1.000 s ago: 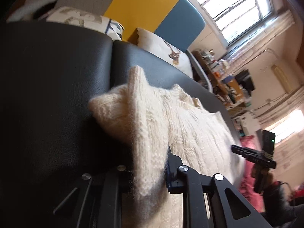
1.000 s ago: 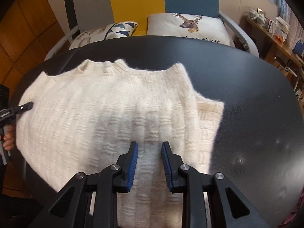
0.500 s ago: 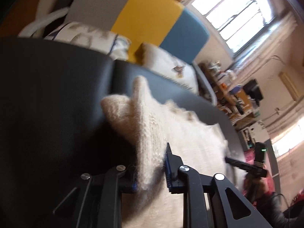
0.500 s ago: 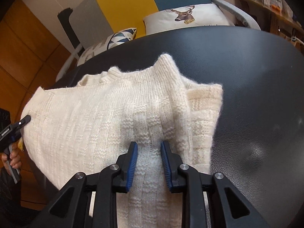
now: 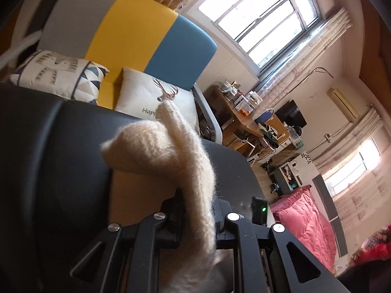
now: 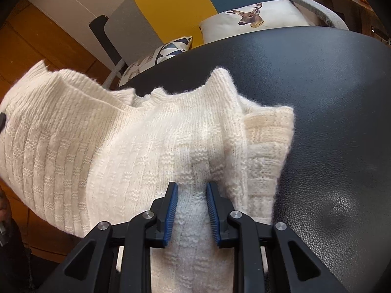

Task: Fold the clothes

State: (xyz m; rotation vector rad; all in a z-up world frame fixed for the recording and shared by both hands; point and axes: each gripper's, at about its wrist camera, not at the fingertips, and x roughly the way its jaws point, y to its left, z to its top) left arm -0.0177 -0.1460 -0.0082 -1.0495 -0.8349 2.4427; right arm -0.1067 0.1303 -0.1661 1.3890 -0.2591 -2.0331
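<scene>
A cream knitted sweater [image 6: 117, 146] lies partly on a black leather table [image 6: 330, 102]. My right gripper [image 6: 191, 210] is shut on a bunched fold of it near the front edge. The sweater's left side is raised off the table. In the left wrist view my left gripper [image 5: 198, 217] is shut on the sweater's edge [image 5: 171, 151], which stands up in a ridge between the fingers and hides the blue pads. A folded sleeve part [image 6: 266, 146] rests on the table at the right.
A grey, yellow and blue sofa [image 5: 136, 36] stands behind the table with a deer cushion [image 6: 251, 17] and a triangle-pattern cushion [image 5: 56, 75]. A cluttered desk [image 5: 246, 112] and a pink bed [image 5: 305, 214] lie at the right.
My left gripper has lifted its sweater edge up off the table and swung it upward. My right gripper has closed tighter on the fold and risen a little.
</scene>
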